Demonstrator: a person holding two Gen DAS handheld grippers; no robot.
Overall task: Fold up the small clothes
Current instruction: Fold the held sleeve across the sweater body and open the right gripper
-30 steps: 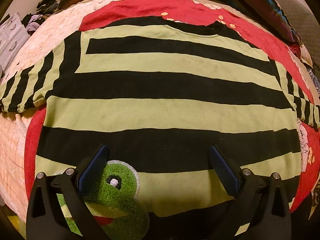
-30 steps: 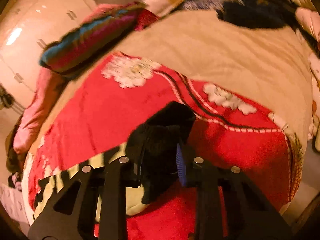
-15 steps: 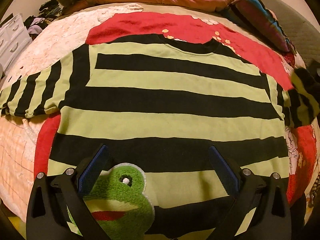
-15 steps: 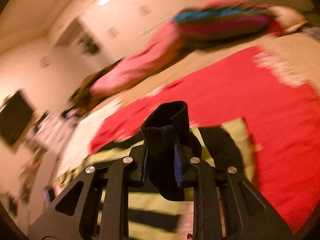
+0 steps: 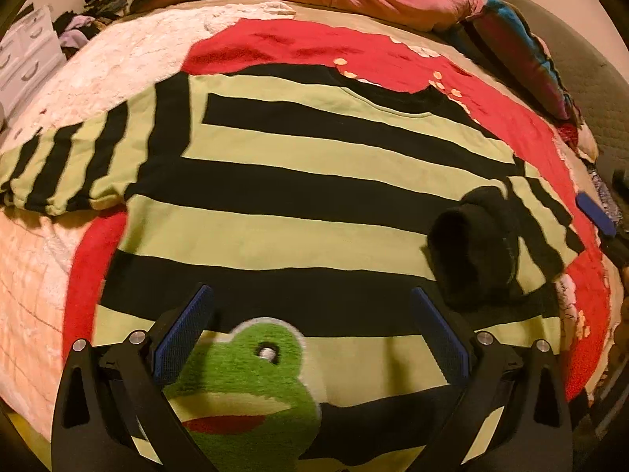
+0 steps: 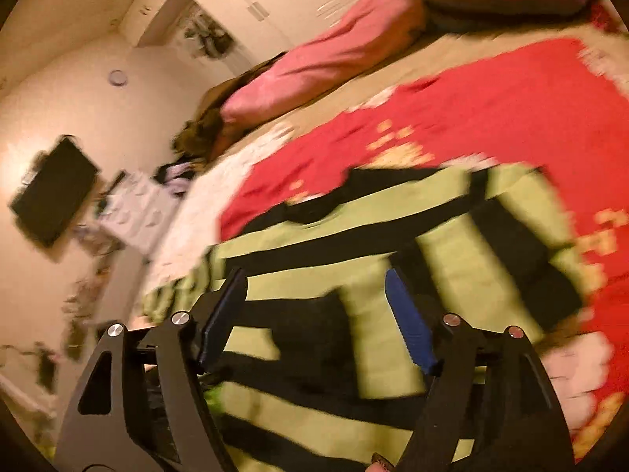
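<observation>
Sweater: your striped sweater (image 5: 275,181) lies flat on the red blanket (image 5: 314,47), frog patch (image 5: 251,385) at 6 o'clock
Right sleeve: folded in, black cuff (image 5: 468,247) at 3 o'clock
Left gripper (image 5: 310,334): jaws wide, nothing held
Right gripper (image 6: 314,310): jaws just opened, nothing between them

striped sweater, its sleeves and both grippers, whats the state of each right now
striped sweater: spread flat, face up on the bed
right sleeve: folded in over the body, black cuff on top
left sleeve: not yet folded, stretched outward
left gripper: open, holding nothing, over the frog patch
right gripper: open, jaws just opened, nothing between them
</observation>
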